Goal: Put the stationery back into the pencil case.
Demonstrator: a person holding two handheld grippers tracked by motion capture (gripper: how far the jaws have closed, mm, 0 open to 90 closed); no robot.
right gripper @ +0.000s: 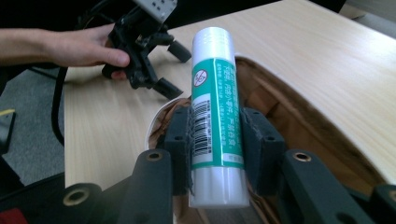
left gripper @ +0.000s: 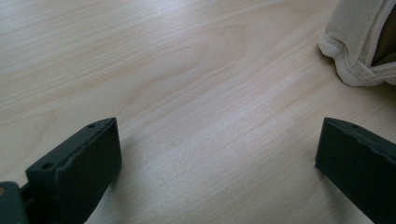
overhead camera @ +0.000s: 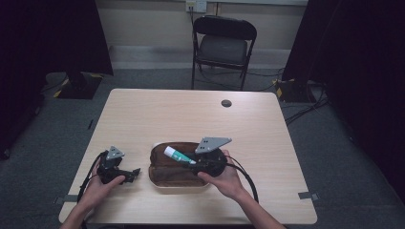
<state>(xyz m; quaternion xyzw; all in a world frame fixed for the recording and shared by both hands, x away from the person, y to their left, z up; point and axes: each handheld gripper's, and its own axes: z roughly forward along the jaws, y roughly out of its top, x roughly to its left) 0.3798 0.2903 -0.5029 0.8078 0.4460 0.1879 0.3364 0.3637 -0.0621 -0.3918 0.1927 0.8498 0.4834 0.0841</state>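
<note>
Right claw [right gripper: 216, 140] clamped on a glue stick [right gripper: 215, 98], jaws pressing its two sides at the lower half of the barrel, just above the white base. In the high view the stick [overhead camera: 179, 155] is held over the open brown pouch [overhead camera: 165, 174], cap end pointing far-left. Whether it touches the lining I cannot tell.

Handling, as judged: rigid plastic cylinder, light, not fragile. Smooth glossy label, so it may twist or slide between the pads if knocked. The current hold is low on the barrel; a hold nearer mid-length would balance better, but the weight is small enough that it likely matters little. Keep off the cap end, which may pull loose.

Pouch: soft fabric with pale piping along the rim [left gripper: 355, 77], brown lining. Expect it to shift or fold if pushed; nothing pins it down.

Left claw [overhead camera: 125, 174] rests on the table [overhead camera: 191, 114] just left of the pouch, jaws wide apart, nothing between them; the person's left hand [right gripper: 88, 49] grips its body.

Room: bare table to the far side and right of the pouch. Near edge is close to the pouch and both hands. A small round dark cap [overhead camera: 226, 103] sits in the table top at the far side, well apart.
</note>
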